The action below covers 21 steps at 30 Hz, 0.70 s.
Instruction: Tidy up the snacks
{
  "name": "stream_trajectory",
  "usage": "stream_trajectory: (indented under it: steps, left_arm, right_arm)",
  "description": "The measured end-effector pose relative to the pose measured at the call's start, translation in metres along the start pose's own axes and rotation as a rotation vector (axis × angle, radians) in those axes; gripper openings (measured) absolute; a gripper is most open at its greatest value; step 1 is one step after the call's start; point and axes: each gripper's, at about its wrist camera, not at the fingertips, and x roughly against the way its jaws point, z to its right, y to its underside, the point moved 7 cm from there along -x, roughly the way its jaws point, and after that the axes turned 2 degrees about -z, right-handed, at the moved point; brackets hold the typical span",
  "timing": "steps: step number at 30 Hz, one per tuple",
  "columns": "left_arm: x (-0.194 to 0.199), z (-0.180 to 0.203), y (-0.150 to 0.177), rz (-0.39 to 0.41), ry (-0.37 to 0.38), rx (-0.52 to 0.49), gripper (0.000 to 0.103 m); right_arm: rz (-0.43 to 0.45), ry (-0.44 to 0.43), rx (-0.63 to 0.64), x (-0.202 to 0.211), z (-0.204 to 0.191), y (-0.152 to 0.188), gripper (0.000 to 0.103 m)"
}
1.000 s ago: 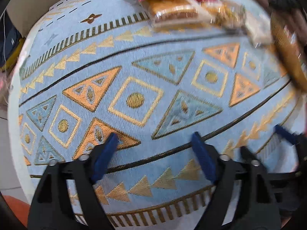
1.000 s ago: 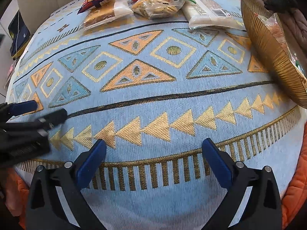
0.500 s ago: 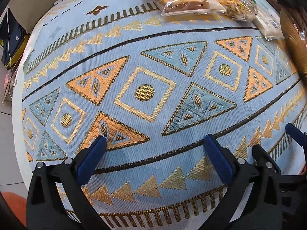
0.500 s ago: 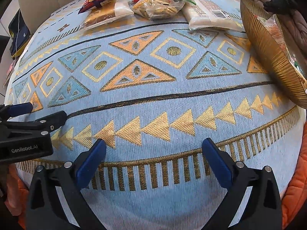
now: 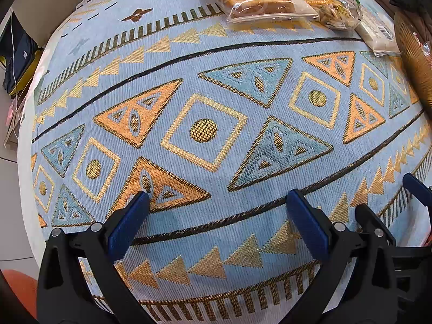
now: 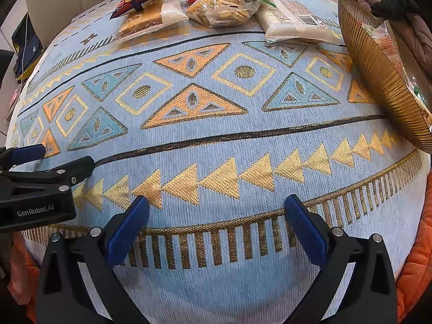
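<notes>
Left fingers and right fingers wide open, holding nothing. Left now a bit closer to snacks across counter; grab probably next.

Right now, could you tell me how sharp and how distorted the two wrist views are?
Left wrist view: sharp, no motion blur; fisheye bulges the tablecloth like a dome, with the snacks squeezed along the top edge. Right wrist view: equally sharp, same bulge; the gold bowl looks stretched at the right edge.
</notes>
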Motion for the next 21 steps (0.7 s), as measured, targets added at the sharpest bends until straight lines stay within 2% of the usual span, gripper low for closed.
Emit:
stream_trajectory:
  steps: [21]
  left_arm:
    - [0.0000,0.0012,0.0008,0.003,-0.001,-0.003,0.100]
  right_arm:
    - [0.000,0.002,0.002,0.0004,0.0003,-0.0002,0.098]
